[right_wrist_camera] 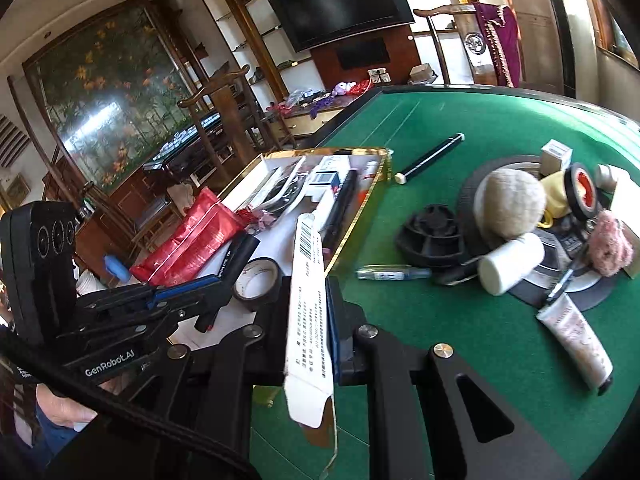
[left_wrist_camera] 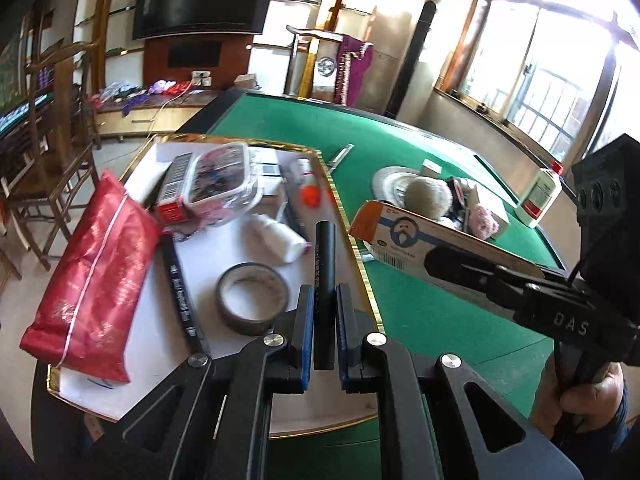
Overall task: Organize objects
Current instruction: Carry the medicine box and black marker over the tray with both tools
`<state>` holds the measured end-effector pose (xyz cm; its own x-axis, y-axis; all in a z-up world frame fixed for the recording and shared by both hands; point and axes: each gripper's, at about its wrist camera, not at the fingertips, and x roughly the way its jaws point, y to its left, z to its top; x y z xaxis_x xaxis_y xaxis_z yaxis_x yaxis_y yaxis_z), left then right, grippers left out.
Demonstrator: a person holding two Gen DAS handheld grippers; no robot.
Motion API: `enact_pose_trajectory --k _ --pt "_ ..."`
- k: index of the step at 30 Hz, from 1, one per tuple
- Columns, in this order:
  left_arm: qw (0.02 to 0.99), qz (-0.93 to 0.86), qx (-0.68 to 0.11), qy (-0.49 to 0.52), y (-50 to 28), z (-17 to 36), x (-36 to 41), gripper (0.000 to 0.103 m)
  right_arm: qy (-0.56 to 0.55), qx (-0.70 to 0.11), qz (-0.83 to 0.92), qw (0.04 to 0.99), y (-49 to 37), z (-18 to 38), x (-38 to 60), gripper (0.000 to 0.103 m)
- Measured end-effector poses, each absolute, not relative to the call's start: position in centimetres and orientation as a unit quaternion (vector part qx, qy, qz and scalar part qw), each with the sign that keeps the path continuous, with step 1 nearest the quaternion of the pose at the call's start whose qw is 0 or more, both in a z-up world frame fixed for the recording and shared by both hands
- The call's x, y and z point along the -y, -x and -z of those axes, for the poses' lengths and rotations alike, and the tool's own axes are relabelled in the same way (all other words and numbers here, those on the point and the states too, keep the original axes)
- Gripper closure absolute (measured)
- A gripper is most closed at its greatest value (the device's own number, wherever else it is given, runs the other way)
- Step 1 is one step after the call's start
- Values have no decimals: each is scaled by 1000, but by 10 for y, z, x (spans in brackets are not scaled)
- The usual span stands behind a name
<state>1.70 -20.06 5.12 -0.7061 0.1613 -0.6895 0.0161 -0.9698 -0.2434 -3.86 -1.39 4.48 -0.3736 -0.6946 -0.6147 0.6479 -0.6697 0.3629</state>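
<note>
The left gripper (left_wrist_camera: pixel 324 320) clamps a black tube (left_wrist_camera: pixel 325 280) above the gold-rimmed tray (left_wrist_camera: pixel 362 264). A tape roll (left_wrist_camera: pixel 253 298) lies just beside it.

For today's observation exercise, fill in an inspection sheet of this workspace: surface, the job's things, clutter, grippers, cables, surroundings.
Surface: green felt table.
Job's things: gold-rimmed tray holds a red packet, tape roll, white bottle and clear lidded box.
Clutter: beige ball, black fan part, white tube, black pen loose on the felt.
Grippers: left gripper shut on a black tube over the tray; right gripper shut on a long carton.
Cables: nothing seen on the table.
Surroundings: television, wooden chair, windows.
</note>
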Motion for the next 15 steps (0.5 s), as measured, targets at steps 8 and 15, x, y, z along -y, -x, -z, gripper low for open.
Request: enact_pose_trajectory --k 8,15 --pt "24 -911 136 390 -13 -35 232 95 -402 16 823 401 38 -29 48 91" --pt "10 -901 141 411 1 -21 246 95 -414 2 824 388 43 -18 69 91"
